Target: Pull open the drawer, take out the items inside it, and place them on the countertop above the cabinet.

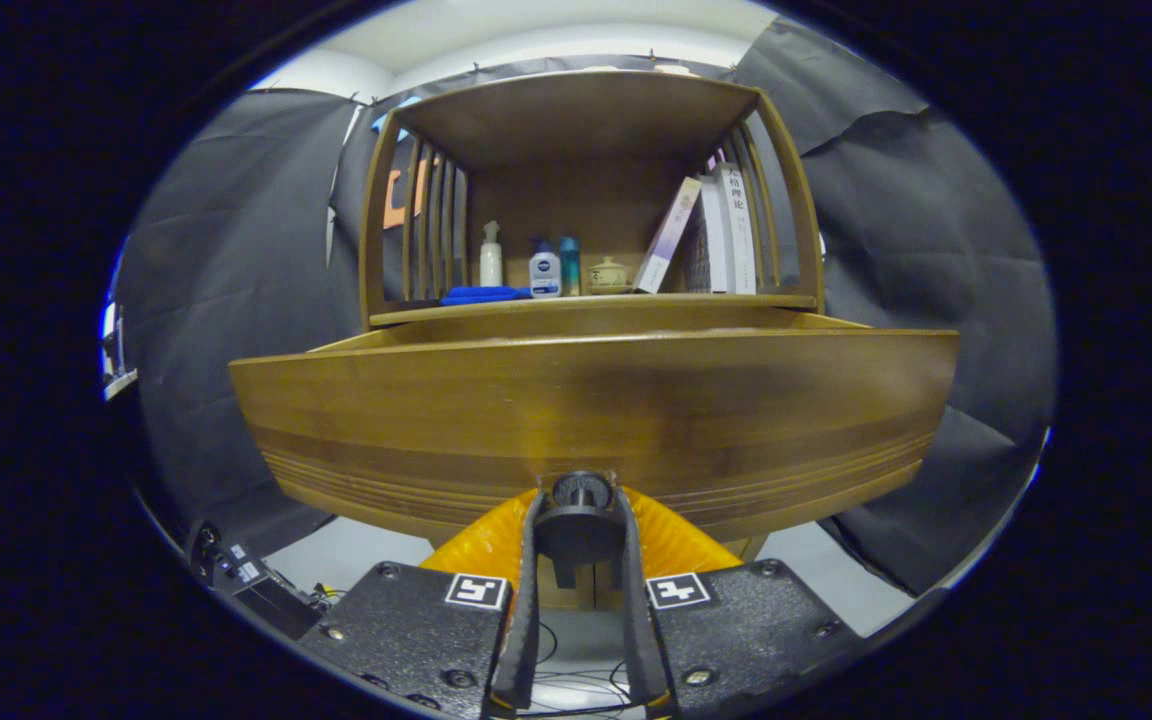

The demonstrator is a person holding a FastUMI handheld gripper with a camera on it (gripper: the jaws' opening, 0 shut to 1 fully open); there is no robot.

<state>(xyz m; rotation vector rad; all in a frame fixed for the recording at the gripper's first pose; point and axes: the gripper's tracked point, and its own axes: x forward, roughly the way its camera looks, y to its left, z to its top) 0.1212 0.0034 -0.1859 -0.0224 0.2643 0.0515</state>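
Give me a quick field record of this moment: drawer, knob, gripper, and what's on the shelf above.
drawer: wooden drawer front, pulled out toward the camera; inside hidden from this angle
knob: dark round knob at the front's lower middle
gripper: gripper with both fingers closed on the knob
shelf: wooden shelf above carries a blue cloth, a white spray bottle, two more bottles, a small lidded pot and leaning books
items taken out: none yet
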